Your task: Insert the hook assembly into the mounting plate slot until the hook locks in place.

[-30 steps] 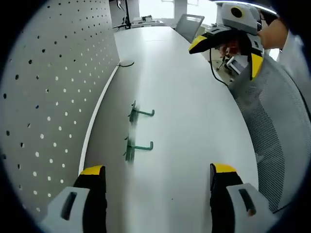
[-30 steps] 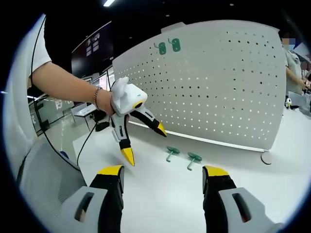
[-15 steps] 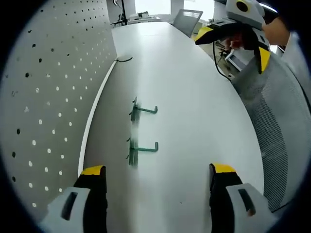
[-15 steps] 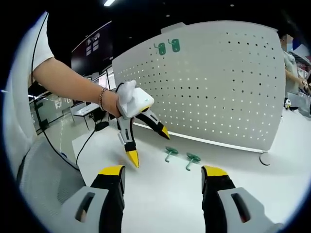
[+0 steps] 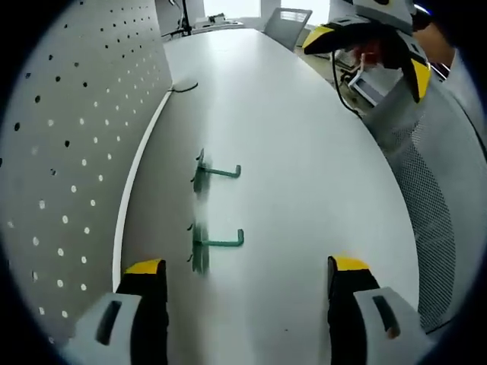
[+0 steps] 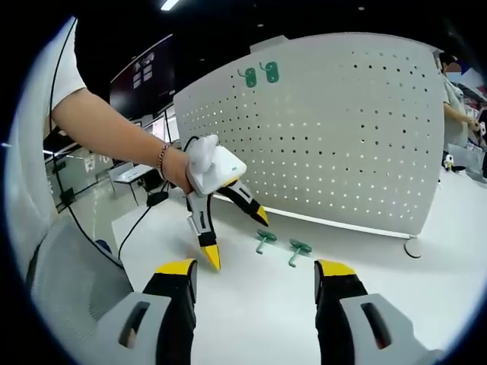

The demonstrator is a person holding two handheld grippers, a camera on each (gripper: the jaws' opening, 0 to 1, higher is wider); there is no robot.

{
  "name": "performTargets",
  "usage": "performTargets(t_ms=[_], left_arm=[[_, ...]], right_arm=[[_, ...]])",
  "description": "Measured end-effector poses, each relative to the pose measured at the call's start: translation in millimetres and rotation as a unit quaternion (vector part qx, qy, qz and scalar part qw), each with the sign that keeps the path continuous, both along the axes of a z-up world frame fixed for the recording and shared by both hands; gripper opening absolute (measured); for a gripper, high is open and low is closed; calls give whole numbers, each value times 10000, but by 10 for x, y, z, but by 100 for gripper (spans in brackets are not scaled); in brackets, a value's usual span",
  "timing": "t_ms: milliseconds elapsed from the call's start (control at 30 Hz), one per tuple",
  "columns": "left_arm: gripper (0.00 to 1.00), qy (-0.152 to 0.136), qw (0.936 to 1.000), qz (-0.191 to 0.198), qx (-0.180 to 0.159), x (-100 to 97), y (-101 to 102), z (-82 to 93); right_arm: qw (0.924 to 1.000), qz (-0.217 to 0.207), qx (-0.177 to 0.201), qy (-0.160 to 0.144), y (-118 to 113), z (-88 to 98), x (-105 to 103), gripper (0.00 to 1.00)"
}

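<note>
Two green hooks lie on the white table beside a white pegboard [image 5: 61, 152]. In the left gripper view the nearer hook [image 5: 215, 243] sits just ahead of my open left gripper [image 5: 247, 293], the farther hook [image 5: 216, 172] beyond it. My right gripper [image 5: 373, 49] hangs open at the top right there. In the right gripper view the two hooks [image 6: 263, 239] [image 6: 297, 249] lie at the foot of the pegboard [image 6: 350, 129], my left gripper [image 6: 232, 228] open beside the left one. My right gripper [image 6: 255, 293] is open and holds nothing. Two green pieces [image 6: 259, 74] hang near the board's top.
A grey mesh chair back [image 5: 434, 220] stands along the table's right edge. A black cable loop [image 5: 183, 87] lies at the pegboard's far end. A person [image 6: 456, 91] stands at the far right, behind the board. Open tabletop [image 5: 304, 175] lies right of the hooks.
My left gripper has moved forward and closer to the hooks, so they sit lower and nearer in its view. In the right gripper view it has dropped toward the left hook.
</note>
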State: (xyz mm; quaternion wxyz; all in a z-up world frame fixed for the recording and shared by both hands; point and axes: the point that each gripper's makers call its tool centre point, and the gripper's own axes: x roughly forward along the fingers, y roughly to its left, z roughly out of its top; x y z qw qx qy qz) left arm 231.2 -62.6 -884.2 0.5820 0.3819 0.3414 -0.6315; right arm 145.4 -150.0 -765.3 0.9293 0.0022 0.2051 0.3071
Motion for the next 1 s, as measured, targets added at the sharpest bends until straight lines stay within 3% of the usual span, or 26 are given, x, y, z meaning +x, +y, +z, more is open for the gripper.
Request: performTargets(t_ms=[467,700,1000], left_arm=[[92,61,9999,-117,35,-37,-18,-38],[75,64,10000,14,-16,29,2,1],[66,59,9998,155,-76,72,-4,13]], right_arm=[[10000,-59,55,0,-23,6,13,59],[10000,-43,46,14,-19,-5,8,58],[9999,-73,75,10,-27,13,7,56]])
